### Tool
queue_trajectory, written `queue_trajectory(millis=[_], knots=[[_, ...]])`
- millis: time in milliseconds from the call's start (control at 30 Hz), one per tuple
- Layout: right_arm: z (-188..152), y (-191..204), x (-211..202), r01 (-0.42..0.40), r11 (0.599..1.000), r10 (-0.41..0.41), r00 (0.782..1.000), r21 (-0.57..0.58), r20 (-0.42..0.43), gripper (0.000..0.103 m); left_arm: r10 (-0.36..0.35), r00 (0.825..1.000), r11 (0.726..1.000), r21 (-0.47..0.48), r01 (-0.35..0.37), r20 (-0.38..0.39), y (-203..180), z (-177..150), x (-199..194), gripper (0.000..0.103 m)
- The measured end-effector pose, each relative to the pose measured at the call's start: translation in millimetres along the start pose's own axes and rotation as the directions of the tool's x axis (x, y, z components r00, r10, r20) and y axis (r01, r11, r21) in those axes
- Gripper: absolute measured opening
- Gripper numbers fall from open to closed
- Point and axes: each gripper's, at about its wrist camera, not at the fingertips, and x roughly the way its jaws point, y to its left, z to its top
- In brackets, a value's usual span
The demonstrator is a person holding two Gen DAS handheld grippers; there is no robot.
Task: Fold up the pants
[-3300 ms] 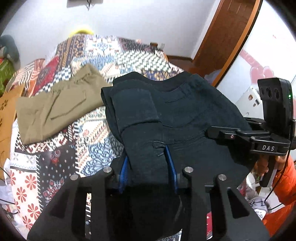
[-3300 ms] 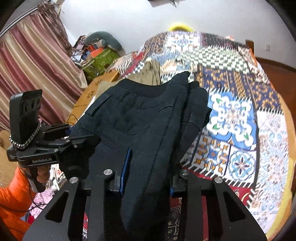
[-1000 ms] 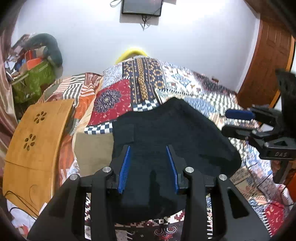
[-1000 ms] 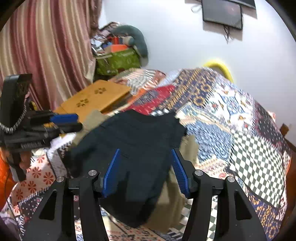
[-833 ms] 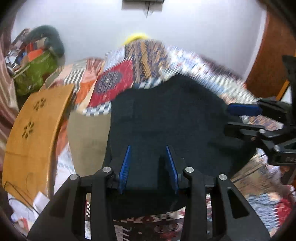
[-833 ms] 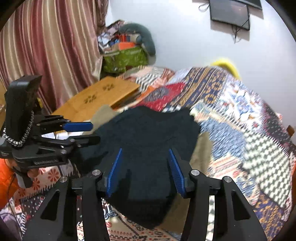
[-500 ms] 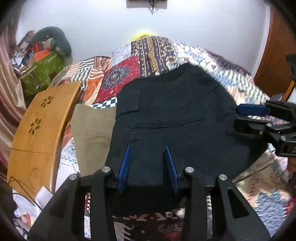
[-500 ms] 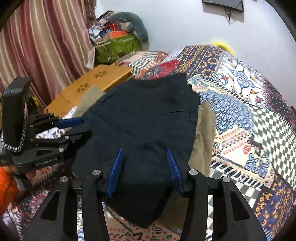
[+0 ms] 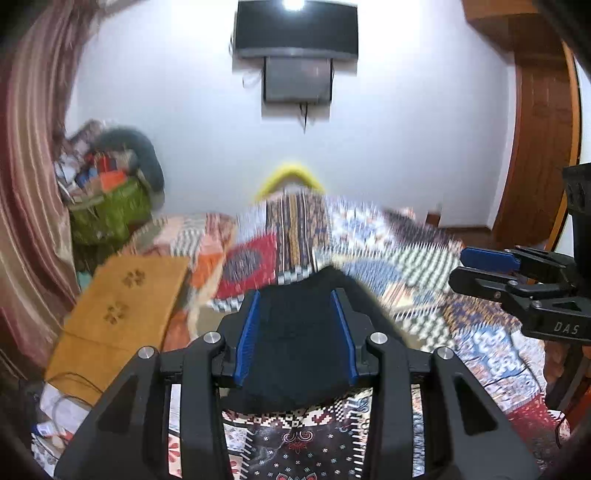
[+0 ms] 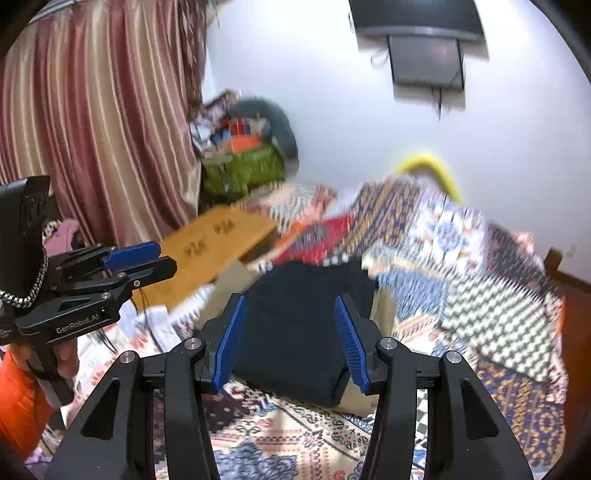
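The folded black pants (image 9: 299, 332) lie on the patchwork bedspread (image 9: 369, 236), on top of folded khaki pants (image 10: 384, 310). They also show in the right wrist view (image 10: 295, 332). My left gripper (image 9: 298, 314) is open and empty, raised above the near edge of the black pants. My right gripper (image 10: 290, 321) is open and empty, also lifted back from the pants. Each gripper shows in the other's view: the right one (image 9: 491, 266) at the right, the left one (image 10: 136, 262) at the left. Both views are motion-blurred.
A wooden lap table (image 9: 122, 295) lies at the bed's left edge. A green bag with clutter (image 10: 243, 170) sits by the striped curtain (image 10: 92, 129). A TV (image 9: 295, 33) hangs on the white wall. A wooden door (image 9: 539, 147) stands at the right.
Both grippers held the black pants 3.3 s ago, set them on the khaki pants and opened. Over the last half second both have lifted and tilted up, away from the pants.
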Motion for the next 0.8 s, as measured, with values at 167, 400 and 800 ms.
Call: queue_trajectory(millis=[167, 400, 800], knots=[[10, 28, -66, 0.000, 1.000, 0.003, 0.991, -0.021, 0.132, 0.046, -0.014, 0.994, 1.000, -0.013, 0.015, 0.108, -8, 11, -67, 0.039], [7, 67, -134, 0.019, 0.999, -0.004, 0.963, -0.050, 0.270, 0.046, -0.004, 0.973, 1.000, -0.019, 0.009, 0.231, -23, 12, -148, 0.039], [-8, 93, -182, 0.054, 0.998, -0.038, 0.927, -0.031, 0.374, 0.065, 0.046, 0.932, 0.999, -0.017, -0.042, 0.360, -44, -6, -225, 0.084]])
